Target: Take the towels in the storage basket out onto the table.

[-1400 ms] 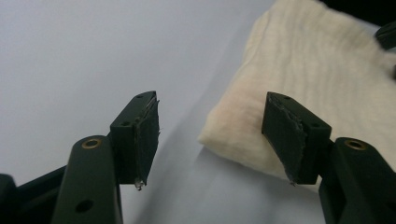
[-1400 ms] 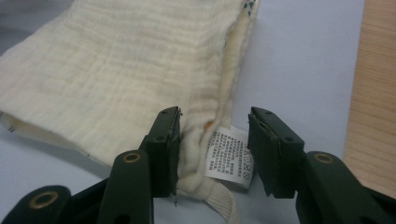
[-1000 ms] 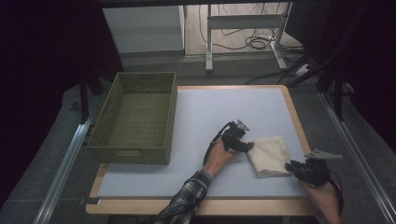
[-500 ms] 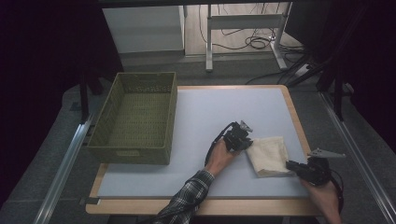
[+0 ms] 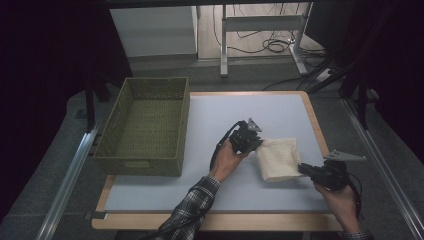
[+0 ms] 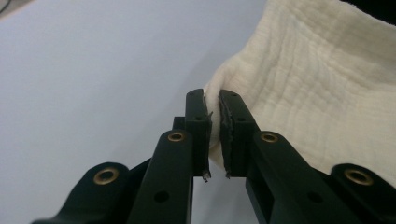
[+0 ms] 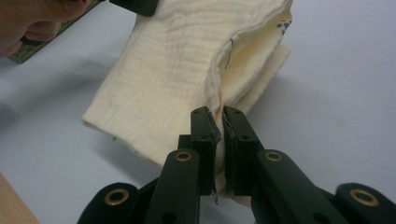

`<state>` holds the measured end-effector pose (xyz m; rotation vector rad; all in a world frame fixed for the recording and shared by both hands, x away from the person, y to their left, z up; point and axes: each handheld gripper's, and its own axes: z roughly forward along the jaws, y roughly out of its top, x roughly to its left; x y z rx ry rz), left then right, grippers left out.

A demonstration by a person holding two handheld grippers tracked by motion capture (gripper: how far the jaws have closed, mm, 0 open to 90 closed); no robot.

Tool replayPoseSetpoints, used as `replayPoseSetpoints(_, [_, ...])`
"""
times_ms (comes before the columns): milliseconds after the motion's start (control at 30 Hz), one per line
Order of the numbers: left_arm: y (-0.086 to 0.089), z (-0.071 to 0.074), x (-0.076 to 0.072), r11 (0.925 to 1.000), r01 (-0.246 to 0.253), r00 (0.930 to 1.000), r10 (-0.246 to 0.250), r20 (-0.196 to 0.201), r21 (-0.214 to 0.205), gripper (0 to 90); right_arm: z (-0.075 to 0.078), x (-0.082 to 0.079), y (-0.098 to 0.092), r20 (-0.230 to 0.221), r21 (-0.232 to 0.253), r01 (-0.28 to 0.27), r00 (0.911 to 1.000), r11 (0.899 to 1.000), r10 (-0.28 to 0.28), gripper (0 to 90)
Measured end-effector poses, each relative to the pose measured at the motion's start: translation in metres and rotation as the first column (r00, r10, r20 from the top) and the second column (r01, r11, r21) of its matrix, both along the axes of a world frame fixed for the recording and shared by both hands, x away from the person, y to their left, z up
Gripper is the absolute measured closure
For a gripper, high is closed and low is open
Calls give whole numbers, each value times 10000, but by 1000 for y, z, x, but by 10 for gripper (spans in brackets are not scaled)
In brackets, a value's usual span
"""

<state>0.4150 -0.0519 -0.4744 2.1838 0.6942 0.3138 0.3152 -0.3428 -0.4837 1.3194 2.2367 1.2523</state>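
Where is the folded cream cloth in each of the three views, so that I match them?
High view: cream cloth right of centre, between both grippers.
Left gripper view: upper right, a corner pinched in the jaws.
Right gripper view: centre and upper left, an edge pinched in the jaws.
Shared landmark: the pale table.

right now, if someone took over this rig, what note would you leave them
Left claw: shut on one corner of the folded cream cloth.
Right claw: shut on the cloth's near edge, layers pinched.
Both claws have just closed; the pinched edges are raised off the white mat.
Green woven basket: at the table's left, nothing inside.
Done: both grips taken.
Left: probably carry the cloth to the basket or unfold it; I can't tell which.
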Motion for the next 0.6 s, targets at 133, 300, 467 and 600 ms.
replayPoseSetpoints(133, [11,8,0,9998,-131,9998,129,141,120,828,5,5,10,161,-21,-233,9996,9997,233,836])
replayPoseSetpoints(300, [25,17,0,9988,-362,9989,351,325,322,828,11,9,24,272,-26,-483,9985,9988,483,836])
replayPoseSetpoints(467, [40,26,-1,9970,-649,9967,627,510,426,827,18,14,41,400,-147,-802,9959,9967,807,836])
replayPoseSetpoints(600, [53,34,-2,9945,-856,9941,812,722,605,828,24,19,55,524,-191,-1030,9932,9945,1039,836])
